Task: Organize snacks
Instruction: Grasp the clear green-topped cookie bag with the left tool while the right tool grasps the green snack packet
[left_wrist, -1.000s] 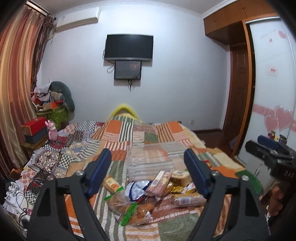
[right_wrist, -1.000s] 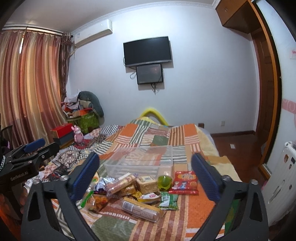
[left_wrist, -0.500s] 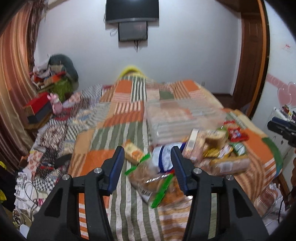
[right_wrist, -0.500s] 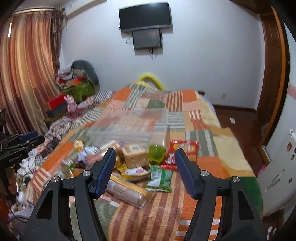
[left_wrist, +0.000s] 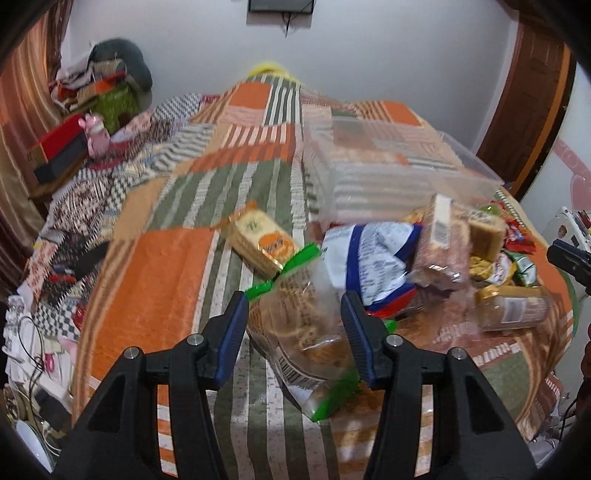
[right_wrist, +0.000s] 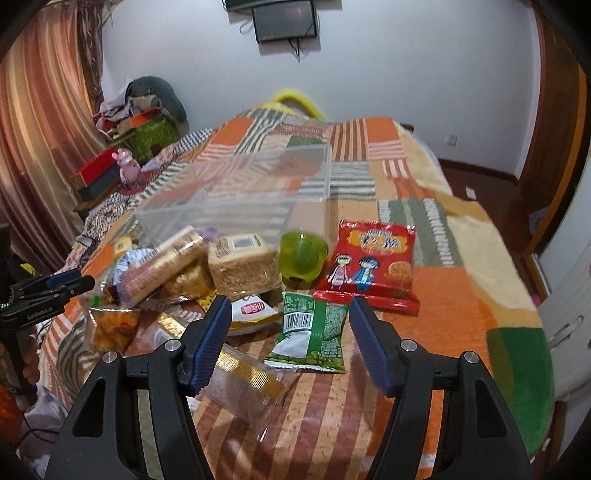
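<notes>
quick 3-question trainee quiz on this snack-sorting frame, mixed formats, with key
1. True or false: the clear plastic bin already holds snacks.
2. Which snack lies framed between the right gripper fingers? A) red cartoon biscuit packet B) green pea packet C) green jelly cup
3. Fill in: the left gripper fingers straddle a clear bag of ___ with green edges.

Key
1. False: it looks empty, with the snacks heaped on the striped bedspread in front of it.
2. B
3. Round biscuits; whether the pads press on the bag cannot be told.
</notes>
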